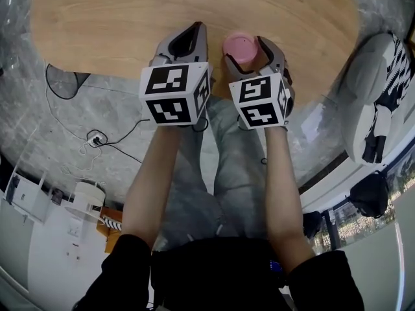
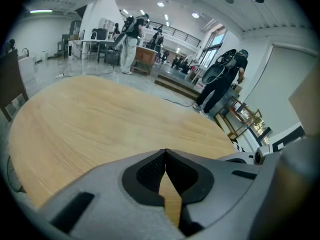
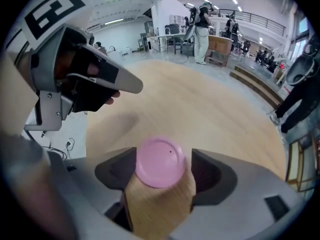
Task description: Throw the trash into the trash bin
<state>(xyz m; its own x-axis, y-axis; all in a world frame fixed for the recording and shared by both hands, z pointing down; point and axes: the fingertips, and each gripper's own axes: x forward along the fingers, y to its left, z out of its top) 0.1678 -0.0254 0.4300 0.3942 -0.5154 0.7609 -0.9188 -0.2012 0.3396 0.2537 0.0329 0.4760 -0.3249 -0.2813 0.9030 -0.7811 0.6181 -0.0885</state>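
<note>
A small pink round-topped cup (image 1: 240, 46) stands on the oval wooden table (image 1: 194, 5) near its front edge. My right gripper (image 1: 246, 43) points steeply down over it, jaws wide, one on each side of the cup. In the right gripper view the pink top (image 3: 160, 162) nearly fills the gap between the dark pads (image 3: 117, 169), and I see no pad pressing on it. My left gripper (image 1: 193, 30) hovers just left of it, over the same edge. Its tips (image 2: 165, 152) meet with nothing between them. It also shows as a grey body (image 3: 85, 79) in the right gripper view.
On the floor left of the table sits a dark round mesh thing (image 1: 63, 83), perhaps a bin. Cables and a power strip (image 1: 97, 138) lie near it. A white seat with a black-and-white pattern (image 1: 379, 89) stands at the right. People (image 2: 225, 79) stand far behind the table.
</note>
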